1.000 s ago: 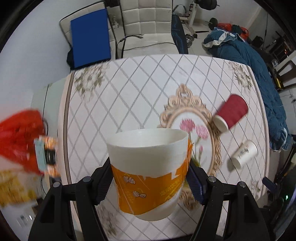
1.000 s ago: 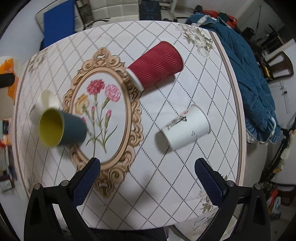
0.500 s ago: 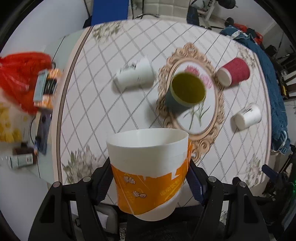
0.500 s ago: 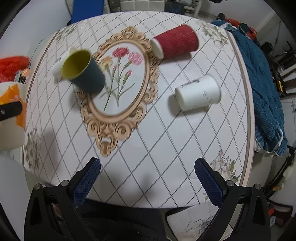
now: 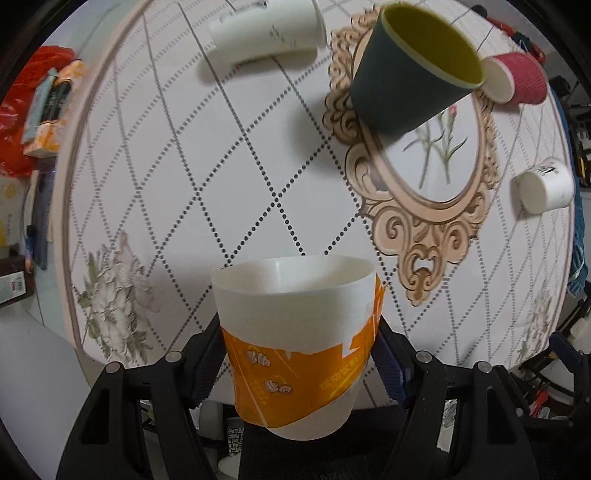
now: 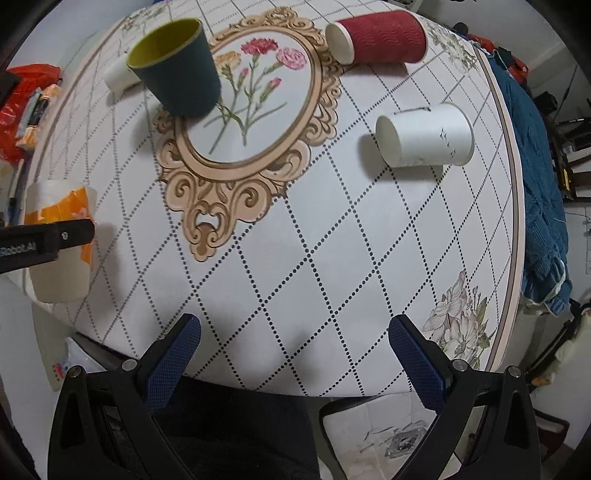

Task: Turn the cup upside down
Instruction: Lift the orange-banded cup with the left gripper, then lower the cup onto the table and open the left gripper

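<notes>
My left gripper is shut on a white and orange paper cup and holds it above the table's near left edge. The rim seen toward the camera is flat and wide. In the right wrist view the same cup hangs at the far left with one black finger across it. My right gripper is open and empty over the table's front edge.
On the round patterned table a dark green cup stands upright. A red cup, a white cup and another white cup lie on their sides. Red bags sit left; blue cloth hangs right.
Both grippers have dropped lower and nearer the table, so the cups look larger. The left gripper still holds the orange cup, now close over the near left edge.
</notes>
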The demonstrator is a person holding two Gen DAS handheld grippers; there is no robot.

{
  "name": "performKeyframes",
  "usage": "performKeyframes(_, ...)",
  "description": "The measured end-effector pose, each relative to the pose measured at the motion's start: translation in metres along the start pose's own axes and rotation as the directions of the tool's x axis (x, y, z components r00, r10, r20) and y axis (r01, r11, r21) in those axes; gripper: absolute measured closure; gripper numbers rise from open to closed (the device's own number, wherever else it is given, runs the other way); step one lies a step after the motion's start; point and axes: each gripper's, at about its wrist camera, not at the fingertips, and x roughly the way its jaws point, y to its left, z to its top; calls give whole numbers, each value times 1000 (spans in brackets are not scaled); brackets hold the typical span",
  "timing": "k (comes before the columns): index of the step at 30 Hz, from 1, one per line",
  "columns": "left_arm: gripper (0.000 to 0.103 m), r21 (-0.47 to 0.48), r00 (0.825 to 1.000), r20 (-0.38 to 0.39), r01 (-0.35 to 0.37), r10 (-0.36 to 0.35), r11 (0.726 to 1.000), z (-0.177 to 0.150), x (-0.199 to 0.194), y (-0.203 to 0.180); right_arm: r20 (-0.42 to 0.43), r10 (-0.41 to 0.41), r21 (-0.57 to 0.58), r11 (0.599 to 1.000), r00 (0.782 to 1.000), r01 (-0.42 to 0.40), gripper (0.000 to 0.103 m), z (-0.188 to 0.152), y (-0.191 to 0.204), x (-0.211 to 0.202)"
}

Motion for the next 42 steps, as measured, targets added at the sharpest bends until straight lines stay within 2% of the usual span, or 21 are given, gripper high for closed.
performKeyframes(10,32,7,1000,-28,-8,8,1000,14,33,0,-42,-28,66,997,999,31,0,9,-10,30)
performKeyframes(15,30,27,999,-28,-30,31,999,12,41,-3,-51,-29,82,996,998,33,0,14,-15,35)
performKeyframes(21,29,21,999,-41,-21,22,1000,12,44,-2,-47,-20,94,995,999,25,0,17,-17,34)
performKeyframes(22,28,19,999,-45,-18,19,1000,11,45,-2,-48,-19,96,995,999,23,0,17,-16,33)
performKeyframes(24,12,20,999,-51,-3,4,1000,10,46,-2,-47,-18,96,995,999,22,0,17,-17,33)
performKeyframes(26,8,26,999,-39,-5,6,1000,10,46,-4,-49,-16,98,995,999,21,0,18,-17,33)
performKeyframes(33,8,25,999,-37,-14,15,1000,8,47,0,-45,-12,102,995,999,17,0,18,-16,30)
performKeyframes(34,8,24,999,-38,-16,16,1000,16,45,5,-45,-12,103,995,999,17,0,18,-16,30)
performKeyframes(39,8,19,999,-28,-20,21,1000,19,41,10,-42,-11,107,994,999,16,0,18,-15,29)
performKeyframes(42,8,12,1000,-13,-17,17,1000,18,30,5,-40,-9,110,994,999,14,0,18,-14,28)
